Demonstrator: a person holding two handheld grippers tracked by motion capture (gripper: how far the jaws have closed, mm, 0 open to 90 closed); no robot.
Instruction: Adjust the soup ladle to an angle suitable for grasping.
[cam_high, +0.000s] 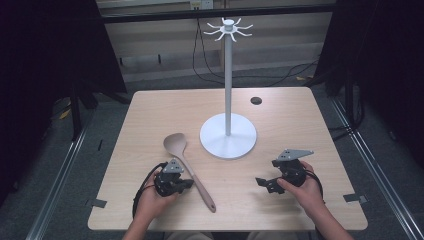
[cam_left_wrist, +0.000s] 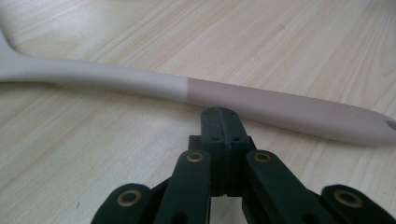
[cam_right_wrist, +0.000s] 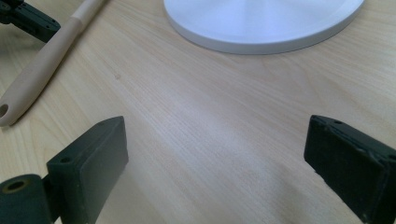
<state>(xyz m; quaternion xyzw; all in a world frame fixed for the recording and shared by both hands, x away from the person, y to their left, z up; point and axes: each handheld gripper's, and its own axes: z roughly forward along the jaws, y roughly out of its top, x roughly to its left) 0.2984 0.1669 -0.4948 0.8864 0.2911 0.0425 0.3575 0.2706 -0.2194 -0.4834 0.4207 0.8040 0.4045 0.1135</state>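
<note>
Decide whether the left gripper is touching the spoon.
Apart. The left gripper view shows the left gripper shut, a strip of table between it and the spoon.

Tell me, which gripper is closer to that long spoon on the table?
Left. The left gripper, jaws shut, sits right beside the spoon handle. The right gripper, jaws open, is well off to the spoon's right.

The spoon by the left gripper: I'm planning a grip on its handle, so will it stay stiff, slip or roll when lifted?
The spoon looks like one rigid piece, so it probably stays stiff. Its handle looks smooth, rounded and tapered, so it may slip or twist between the jaws. The broad bowl probably makes it head-heavy, so a grip far down the handle may let it dip.
</note>
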